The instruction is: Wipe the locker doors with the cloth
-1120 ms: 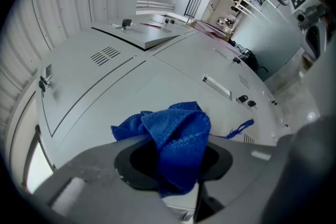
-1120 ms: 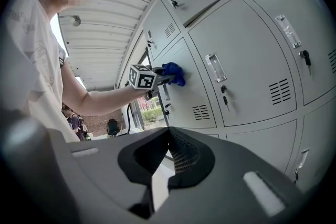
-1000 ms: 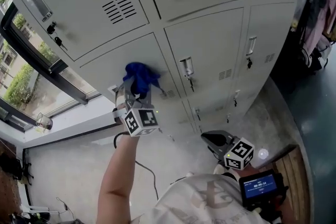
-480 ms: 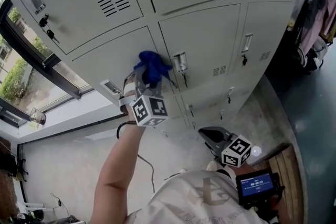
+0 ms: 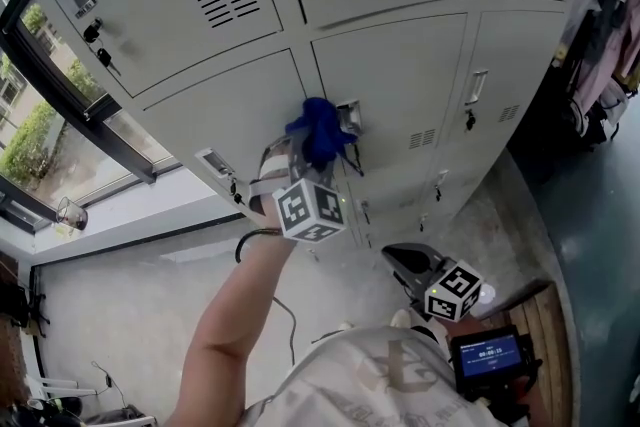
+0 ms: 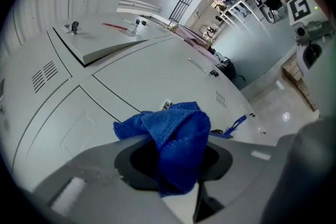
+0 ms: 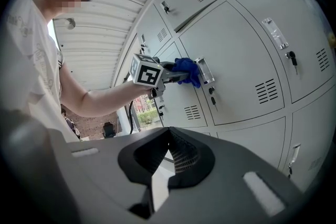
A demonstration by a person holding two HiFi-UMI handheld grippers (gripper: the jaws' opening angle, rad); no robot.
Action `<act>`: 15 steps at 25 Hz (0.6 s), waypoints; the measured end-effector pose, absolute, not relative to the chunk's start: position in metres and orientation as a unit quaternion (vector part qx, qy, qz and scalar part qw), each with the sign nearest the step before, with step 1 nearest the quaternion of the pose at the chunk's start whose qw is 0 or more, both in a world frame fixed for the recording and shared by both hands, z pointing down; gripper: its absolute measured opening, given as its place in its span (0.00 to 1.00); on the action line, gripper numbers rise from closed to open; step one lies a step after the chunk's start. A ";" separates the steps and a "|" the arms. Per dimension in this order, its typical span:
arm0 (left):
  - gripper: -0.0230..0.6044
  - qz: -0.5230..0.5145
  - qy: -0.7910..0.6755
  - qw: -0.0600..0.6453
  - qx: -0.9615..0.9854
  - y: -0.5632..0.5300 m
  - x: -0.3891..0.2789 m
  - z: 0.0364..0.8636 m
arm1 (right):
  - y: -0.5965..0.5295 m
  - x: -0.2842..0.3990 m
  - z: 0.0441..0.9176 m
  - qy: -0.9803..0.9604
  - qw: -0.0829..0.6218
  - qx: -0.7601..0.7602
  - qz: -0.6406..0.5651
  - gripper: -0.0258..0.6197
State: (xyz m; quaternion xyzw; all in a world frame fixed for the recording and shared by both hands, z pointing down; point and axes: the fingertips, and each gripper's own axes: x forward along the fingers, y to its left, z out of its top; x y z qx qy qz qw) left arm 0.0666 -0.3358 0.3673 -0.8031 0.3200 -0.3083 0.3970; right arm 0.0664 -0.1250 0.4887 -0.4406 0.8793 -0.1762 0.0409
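clamped in left gripper (image 5: 305, 155), blue cloth (image 5: 318, 130) pressed on a grey locker door (image 5: 225, 110), touching its handle (image 5: 350, 118). low beside the torso, right gripper (image 7: 167, 165), jaws closed, empty. upper locker door (image 7: 197, 0) ajar.

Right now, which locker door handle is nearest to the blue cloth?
The handle on the centre column's middle door; the cloth sits right beside it, while every other handle is well away.
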 end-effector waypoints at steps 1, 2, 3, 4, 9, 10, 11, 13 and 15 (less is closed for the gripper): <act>0.28 -0.310 0.318 0.400 -0.802 -0.335 0.068 0.370 | -0.125 0.068 0.489 0.879 0.040 -0.442 -0.176 0.04; 0.28 -0.313 0.318 0.400 -0.800 -0.336 0.068 0.373 | -0.125 0.070 0.489 0.878 0.040 -0.443 -0.177 0.04; 0.28 -0.317 0.319 0.399 -0.799 -0.339 0.068 0.377 | -0.125 0.071 0.489 0.877 0.040 -0.445 -0.177 0.04; 0.28 -0.321 0.321 0.397 -0.798 -0.341 0.067 0.381 | -0.124 0.072 0.489 0.876 0.040 -0.446 -0.177 0.04; 0.28 -0.329 0.331 0.400 -0.789 -0.347 0.056 0.386 | -0.125 0.072 0.490 0.875 0.041 -0.447 -0.179 0.04; 0.28 -0.330 0.333 0.399 -0.788 -0.348 0.053 0.386 | -0.126 0.071 0.490 0.876 0.041 -0.447 -0.178 0.04; 0.28 -0.330 0.335 0.398 -0.788 -0.349 0.050 0.386 | -0.126 0.071 0.490 0.876 0.040 -0.447 -0.178 0.04; 0.28 -0.329 0.340 0.392 -0.789 -0.350 0.043 0.387 | -0.126 0.070 0.489 0.875 0.038 -0.448 -0.178 0.04; 0.28 -0.329 0.347 0.383 -0.790 -0.353 0.030 0.387 | -0.129 0.066 0.488 0.876 0.037 -0.447 -0.175 0.04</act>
